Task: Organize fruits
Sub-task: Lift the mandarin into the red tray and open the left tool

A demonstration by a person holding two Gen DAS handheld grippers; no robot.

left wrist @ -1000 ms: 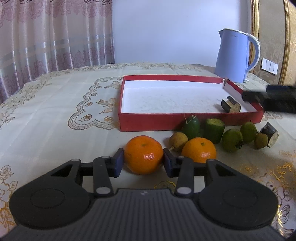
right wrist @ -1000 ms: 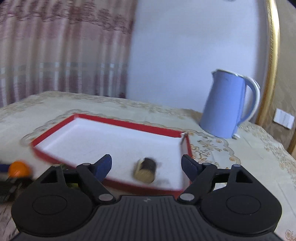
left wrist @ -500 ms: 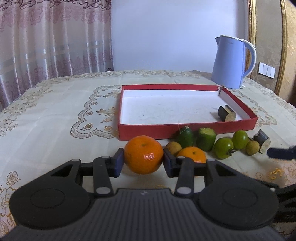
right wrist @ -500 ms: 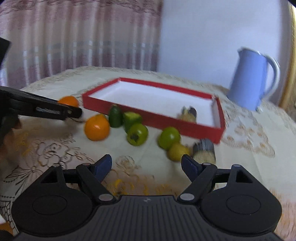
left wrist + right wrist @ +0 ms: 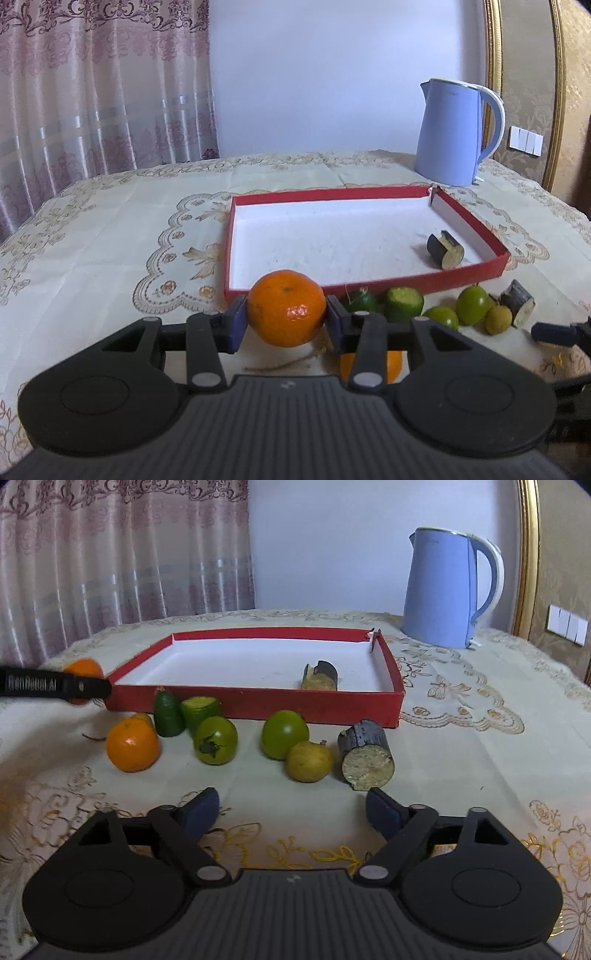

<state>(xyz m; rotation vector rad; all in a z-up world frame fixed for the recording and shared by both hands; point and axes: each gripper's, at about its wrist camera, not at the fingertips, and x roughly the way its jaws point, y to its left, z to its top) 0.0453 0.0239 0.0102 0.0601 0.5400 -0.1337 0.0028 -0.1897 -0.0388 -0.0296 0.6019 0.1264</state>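
Left gripper (image 5: pixel 286 319): pads clamped on orange (image 5: pixel 286 308), held clear of tablecloth (image 5: pixel 110 240), just before red tray (image 5: pixel 476 275). Right gripper (image 5: pixel 291 808): jaws opening, nothing between. Loose fruits (image 5: pixel 216 740) beyond, beside tray front wall. Tray holds dark cut piece (image 5: pixel 319 675), possibly sugarcane.

Ahead of my left jaws and off to their left I see a pink patterned curtain (image 5: pixel 103 92) hanging in folds, daylight glowing through it. Straight ahead beyond the jaws stands a plain pale wall (image 5: pixel 314 74). To the right of the jaws runs a gilt frame (image 5: pixel 554 92) beside gold-patterned wallpaper (image 5: pixel 524 66), with a white switch panel (image 5: pixel 526 139) on it. Under and ahead of the jaws spreads a table with a cream embroidered tablecloth (image 5: pixel 110 236). A pale blue kettle (image 5: pixel 452 133) stands far ahead to the right.
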